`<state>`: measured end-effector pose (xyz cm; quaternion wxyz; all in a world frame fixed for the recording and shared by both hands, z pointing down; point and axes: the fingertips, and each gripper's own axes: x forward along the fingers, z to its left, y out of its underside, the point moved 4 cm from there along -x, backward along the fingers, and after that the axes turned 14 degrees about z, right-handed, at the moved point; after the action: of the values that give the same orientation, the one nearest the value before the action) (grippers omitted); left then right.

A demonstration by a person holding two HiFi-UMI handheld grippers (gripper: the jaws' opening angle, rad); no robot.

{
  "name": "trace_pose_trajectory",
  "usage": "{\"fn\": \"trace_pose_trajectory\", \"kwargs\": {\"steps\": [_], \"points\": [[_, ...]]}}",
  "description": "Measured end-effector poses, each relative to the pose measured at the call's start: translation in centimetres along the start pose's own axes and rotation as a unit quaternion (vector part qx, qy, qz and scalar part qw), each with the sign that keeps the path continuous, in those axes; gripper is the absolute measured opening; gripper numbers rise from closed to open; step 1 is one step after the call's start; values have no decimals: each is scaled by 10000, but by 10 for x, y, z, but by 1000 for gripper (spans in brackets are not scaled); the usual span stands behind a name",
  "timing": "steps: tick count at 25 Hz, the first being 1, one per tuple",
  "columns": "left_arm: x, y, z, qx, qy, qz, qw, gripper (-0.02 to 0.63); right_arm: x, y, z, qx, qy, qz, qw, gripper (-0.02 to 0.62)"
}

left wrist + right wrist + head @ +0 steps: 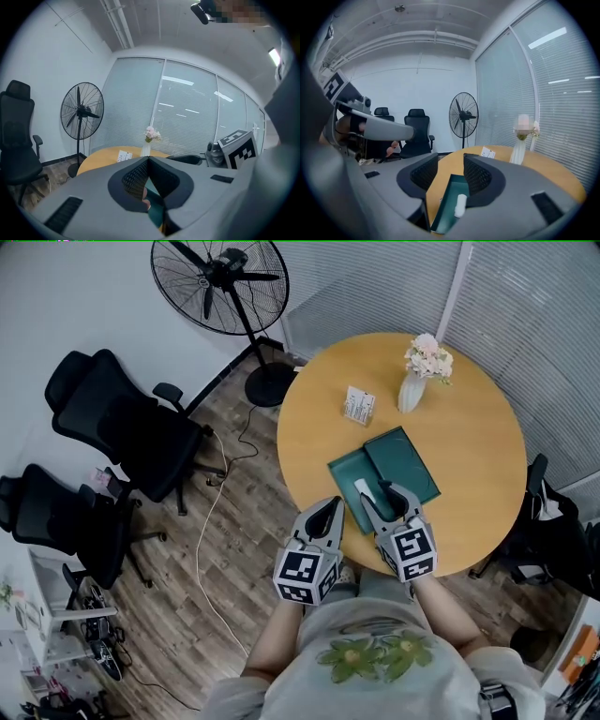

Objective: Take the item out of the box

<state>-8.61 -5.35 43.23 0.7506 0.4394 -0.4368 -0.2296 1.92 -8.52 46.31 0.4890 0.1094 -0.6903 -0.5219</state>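
Note:
An open dark green box (339,471) lies on the round wooden table (469,427), its lid (405,457) beside it on the right. A small white item (362,487) rests inside the box. My right gripper (377,493) hangs open just above the near end of the box; in the right gripper view the white item (460,205) and the box (449,197) show below the gap of that gripper (451,162). My left gripper (335,504) is shut with nothing held, left of the box at the table's near edge; in its own view this gripper (149,159) has its tips meeting.
A white vase with pink flowers (416,381) and a small white card (358,406) stand farther back on the table. A standing fan (221,282) and two black office chairs (122,423) are on the wooden floor to the left. Blinds cover the glass wall (525,296).

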Motion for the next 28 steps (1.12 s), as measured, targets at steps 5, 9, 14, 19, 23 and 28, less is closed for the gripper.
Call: {"fn": "trace_pose_trajectory", "kwargs": {"steps": [5,9,14,19,23,28], "points": [[5,8,3,-85,31,102,9999,2,14,12,-3,54,-27,207,9998,178],[11,13,7,-128,-1,193,9997,2,27,21,-6,130,-93,356,9992,178],[19,13,13,-162,-20,268,9995,2,39,33,-13,192,-135,536,9983,178],[26,12,22,-115,-62,342,9993,2,53,40,-21,296,-91,701,9971,178],[31,16,29,-184,-103,397,9990,2,64,46,-24,327,-92,818,9961,178],[39,20,33,-270,-136,451,9985,2,77,56,-28,366,-125,996,9943,178]]}}
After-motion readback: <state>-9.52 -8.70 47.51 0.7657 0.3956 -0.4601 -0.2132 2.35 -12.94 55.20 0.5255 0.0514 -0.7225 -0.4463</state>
